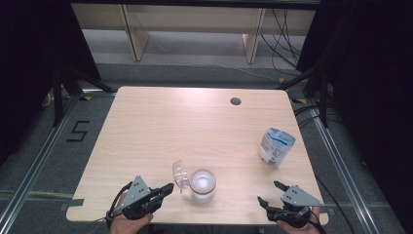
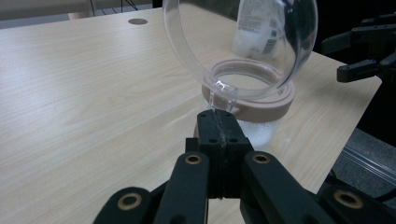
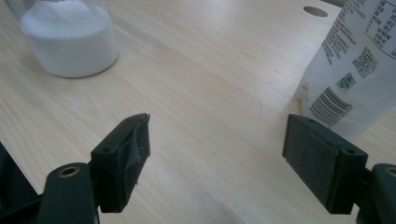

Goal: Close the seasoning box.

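The left gripper (image 2: 218,122), pressed together on the tab of the clear lid (image 2: 240,44) tilted up over the jar (image 1: 202,185) near the table's (image 1: 146,126) front edge, should be swung gently aside, while the right gripper (image 3: 217,154) is kept spread.

2 black hand-held grippers, left (image 1: 168,187), right (image 1: 272,192), grey three-cornered top plates, brass-ringed pivots, trailing black cables

This looks like a lab room set up for recording. A plain wooden table (image 1: 195,131) stands on grey carpet. Black curtains (image 1: 370,73) hang on both sides of the table. Metal rails (image 1: 44,151) run along the floor beside it, and loose cables (image 1: 285,34) lie behind it.
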Action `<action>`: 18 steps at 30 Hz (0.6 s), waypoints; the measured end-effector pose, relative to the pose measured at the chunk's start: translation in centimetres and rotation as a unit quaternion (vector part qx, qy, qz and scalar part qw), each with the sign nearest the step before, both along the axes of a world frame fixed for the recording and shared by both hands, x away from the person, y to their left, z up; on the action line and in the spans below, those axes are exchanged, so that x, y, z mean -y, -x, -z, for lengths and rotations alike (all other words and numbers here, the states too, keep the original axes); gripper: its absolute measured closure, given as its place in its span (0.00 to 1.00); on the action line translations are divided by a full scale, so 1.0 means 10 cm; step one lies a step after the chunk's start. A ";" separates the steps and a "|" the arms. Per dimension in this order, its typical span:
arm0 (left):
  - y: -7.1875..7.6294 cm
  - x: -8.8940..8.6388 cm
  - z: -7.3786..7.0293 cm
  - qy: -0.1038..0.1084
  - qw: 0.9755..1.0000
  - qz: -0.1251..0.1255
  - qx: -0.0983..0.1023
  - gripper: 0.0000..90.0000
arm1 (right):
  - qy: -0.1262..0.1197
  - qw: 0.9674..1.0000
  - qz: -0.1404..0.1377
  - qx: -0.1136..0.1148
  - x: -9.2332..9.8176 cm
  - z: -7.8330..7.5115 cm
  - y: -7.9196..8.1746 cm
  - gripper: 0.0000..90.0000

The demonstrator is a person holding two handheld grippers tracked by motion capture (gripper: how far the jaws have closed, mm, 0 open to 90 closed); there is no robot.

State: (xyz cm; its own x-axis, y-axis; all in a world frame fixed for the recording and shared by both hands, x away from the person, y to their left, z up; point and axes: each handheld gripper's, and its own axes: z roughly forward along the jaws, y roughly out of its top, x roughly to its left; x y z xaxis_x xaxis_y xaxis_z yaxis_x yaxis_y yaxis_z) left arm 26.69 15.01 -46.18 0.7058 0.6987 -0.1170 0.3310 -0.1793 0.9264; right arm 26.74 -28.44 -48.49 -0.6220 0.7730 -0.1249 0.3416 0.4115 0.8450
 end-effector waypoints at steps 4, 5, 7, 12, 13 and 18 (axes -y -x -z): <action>-0.01 0.02 -0.04 -0.006 1.000 0.002 0.005 0.99 | 0.001 1.000 0.000 0.000 0.00 0.00 0.00 0.27; -0.02 0.03 -0.05 -0.004 1.000 0.001 0.006 0.99 | 0.001 1.000 0.000 -0.001 0.00 0.00 0.00 0.27; -0.03 0.04 -0.06 -0.002 1.000 -0.001 0.003 0.99 | -0.002 1.000 0.000 -0.008 -0.01 0.00 0.01 0.27; -0.04 0.06 -0.09 -0.006 1.000 0.006 0.012 0.99 | 0.001 1.000 -0.002 -0.002 -0.01 0.00 0.00 0.27; -0.04 0.07 -0.09 -0.004 1.000 0.005 0.011 0.99 | 0.001 1.000 -0.002 -0.002 -0.01 0.00 0.00 0.27; -0.05 0.08 -0.10 -0.006 1.000 0.009 0.013 0.99 | 0.003 1.000 -0.004 -0.001 -0.01 0.00 0.00 0.27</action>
